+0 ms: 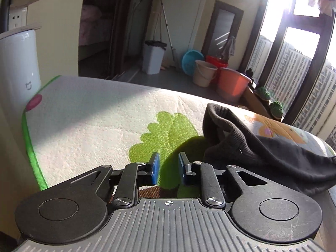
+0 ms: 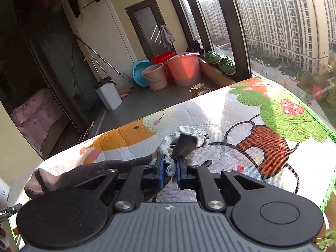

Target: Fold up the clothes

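Observation:
A dark grey sock (image 1: 262, 147) lies on the cartoon-print mat (image 1: 94, 113), its ribbed cuff gaping open toward the far side. My left gripper (image 1: 168, 168) hovers open just left of that cuff, blue pads (image 1: 155, 168) apart with only the green print between them. In the right wrist view the same sock (image 2: 88, 174) stretches away to the left. My right gripper (image 2: 169, 173) is shut on its white-and-grey toe end (image 2: 184, 145), which bunches up above the pads. The mat (image 2: 262, 147) spreads beneath.
A white cylindrical appliance (image 1: 19, 67) stands at the mat's left edge. Beyond the far edge are buckets (image 1: 231, 82), a blue basin (image 1: 191, 61), a white bin (image 1: 153, 58) and a mop. Windows line the right side, with green slippers (image 2: 220, 62) on the sill.

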